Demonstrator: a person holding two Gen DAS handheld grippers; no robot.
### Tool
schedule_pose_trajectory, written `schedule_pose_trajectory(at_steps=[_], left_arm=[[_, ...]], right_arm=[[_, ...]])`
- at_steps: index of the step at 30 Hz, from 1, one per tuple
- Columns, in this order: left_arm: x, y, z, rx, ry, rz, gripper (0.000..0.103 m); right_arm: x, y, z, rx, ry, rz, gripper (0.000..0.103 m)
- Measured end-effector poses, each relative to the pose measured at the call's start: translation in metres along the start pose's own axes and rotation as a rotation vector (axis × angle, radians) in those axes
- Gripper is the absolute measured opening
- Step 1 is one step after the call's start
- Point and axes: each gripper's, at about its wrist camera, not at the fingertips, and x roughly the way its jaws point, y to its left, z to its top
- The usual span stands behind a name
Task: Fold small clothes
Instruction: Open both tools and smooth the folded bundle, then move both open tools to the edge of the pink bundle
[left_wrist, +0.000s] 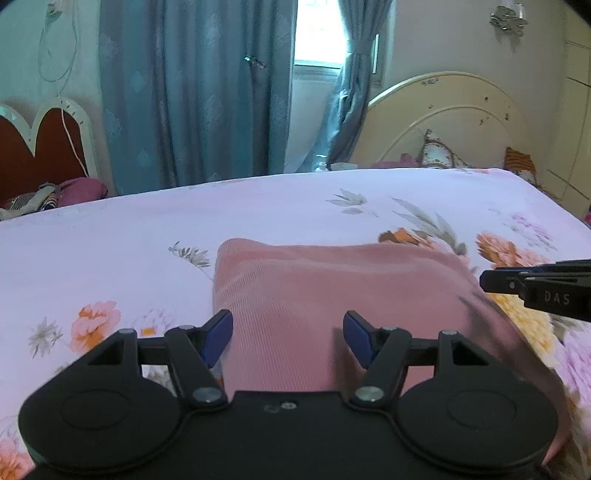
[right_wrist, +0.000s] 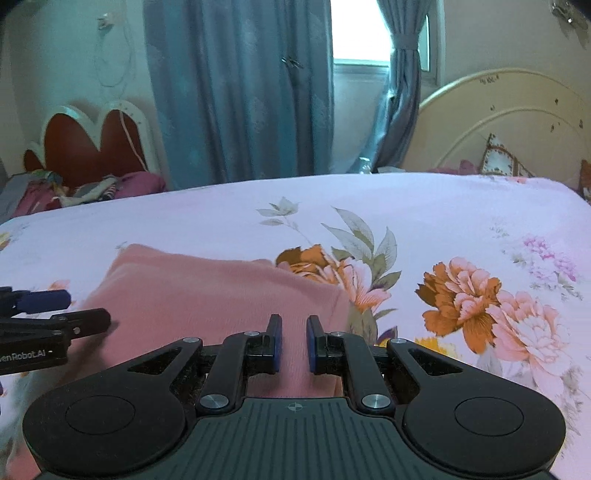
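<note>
A pink ribbed garment (left_wrist: 332, 288) lies folded on the floral bed sheet (left_wrist: 110, 236); it also shows in the right wrist view (right_wrist: 207, 295). My left gripper (left_wrist: 288, 336) is open, its blue-padded fingers spread over the garment's near edge, holding nothing. My right gripper (right_wrist: 294, 343) hovers over the garment's near right part with a narrow gap between the fingers; pink cloth shows in the gap, not clamped. The right gripper shows at the right edge of the left wrist view (left_wrist: 491, 282), and the left gripper shows at the left edge of the right wrist view (right_wrist: 85, 310).
A cream rounded headboard (left_wrist: 443, 118) with pillows stands at the bed's far right. Blue curtains (left_wrist: 192, 92) and a window are behind. A red heart-shaped headboard (left_wrist: 40, 147) with piled clothes sits at far left.
</note>
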Motion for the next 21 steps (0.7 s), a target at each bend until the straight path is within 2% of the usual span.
schedule_pose_trajectory(at_steps=[4, 6, 9, 14, 18, 21], left_arm=[[-0.021, -0.001, -0.015, 0.006, -0.002, -0.006, 0.065], [-0.029, -0.002, -0.026, -0.001, 0.003, -0.011, 0.061], [-0.029, -0.004, -0.043, -0.022, 0.042, -0.022, 0.06], [-0.032, -0.004, -0.048, -0.05, 0.041, -0.011, 0.06], [-0.043, -0.006, -0.053, -0.04, 0.042, -0.01, 0.065], [-0.044, -0.008, -0.06, -0.039, 0.054, -0.006, 0.068]], right_arm=[[-0.022, 0.004, -0.013, 0.002, -0.005, 0.017, 0.012], [-0.033, 0.007, -0.023, -0.004, -0.004, 0.026, 0.012], [-0.044, 0.014, -0.04, -0.026, 0.019, 0.044, 0.012], [-0.038, 0.011, -0.072, -0.096, 0.083, -0.004, 0.012], [-0.056, 0.004, -0.068, -0.065, 0.062, 0.021, 0.012], [-0.057, 0.005, -0.078, -0.098, 0.095, 0.002, 0.012]])
